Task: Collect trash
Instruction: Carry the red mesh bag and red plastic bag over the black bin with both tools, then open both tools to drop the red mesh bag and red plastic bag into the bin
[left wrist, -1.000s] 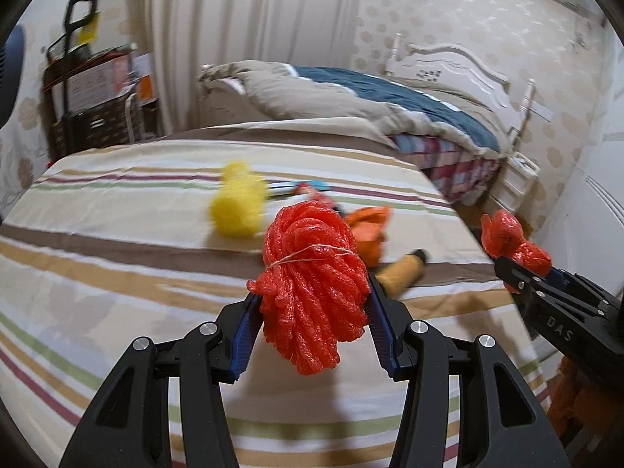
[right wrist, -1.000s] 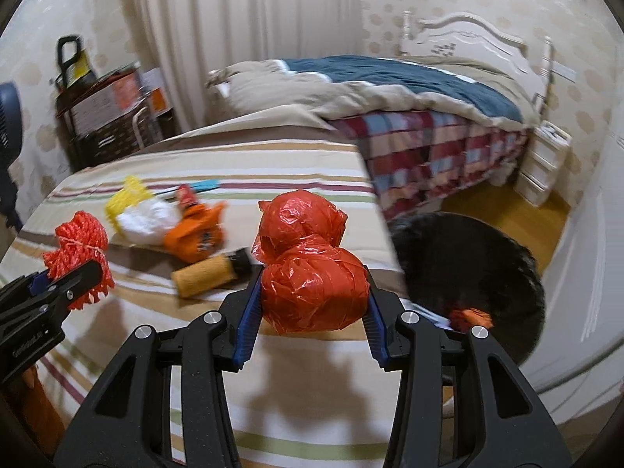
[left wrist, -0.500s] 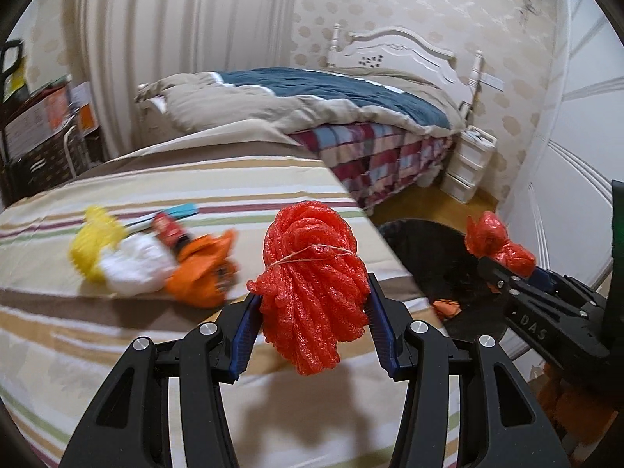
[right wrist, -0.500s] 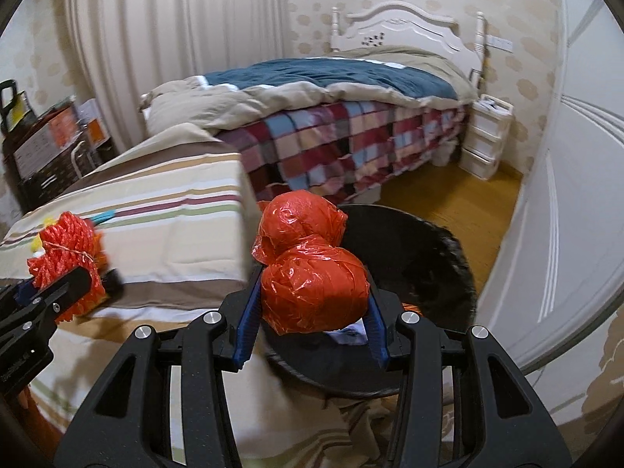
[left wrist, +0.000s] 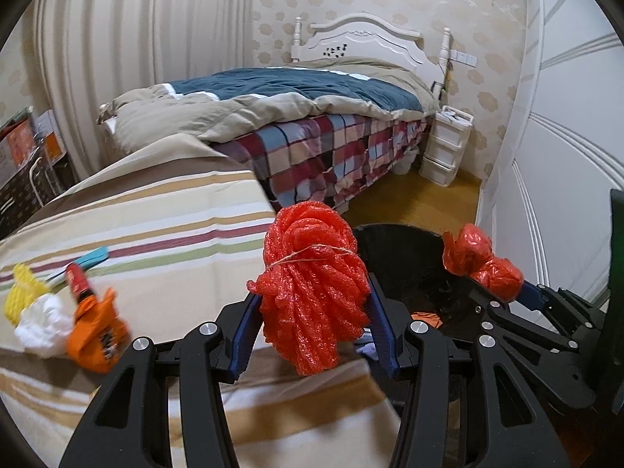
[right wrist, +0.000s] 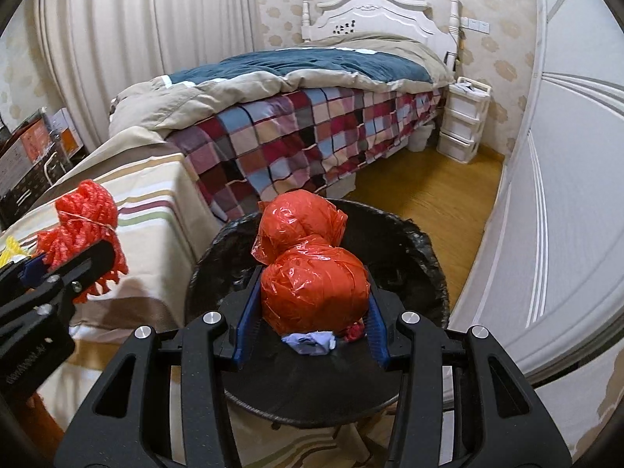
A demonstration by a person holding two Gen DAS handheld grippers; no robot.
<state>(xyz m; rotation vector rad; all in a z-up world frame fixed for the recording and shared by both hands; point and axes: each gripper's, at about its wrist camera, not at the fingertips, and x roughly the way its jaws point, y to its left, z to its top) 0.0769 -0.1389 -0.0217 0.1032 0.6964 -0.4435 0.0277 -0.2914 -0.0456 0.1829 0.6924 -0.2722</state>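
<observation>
The left gripper (left wrist: 312, 304) is clenched on a red foam-net bundle (left wrist: 312, 284), a ribbed, spongy roll tied with thin twine, its long axis running upright between the blue pads above the edge of the striped cloth (left wrist: 156, 210). The right gripper (right wrist: 312, 304) grasps a crinkled, glossy red plastic bag (right wrist: 312, 273), knotted into two rounded lobes stacked away from the camera, directly over the round black-lined trash bin (right wrist: 413, 245), where bluish and red scraps lie.
</observation>
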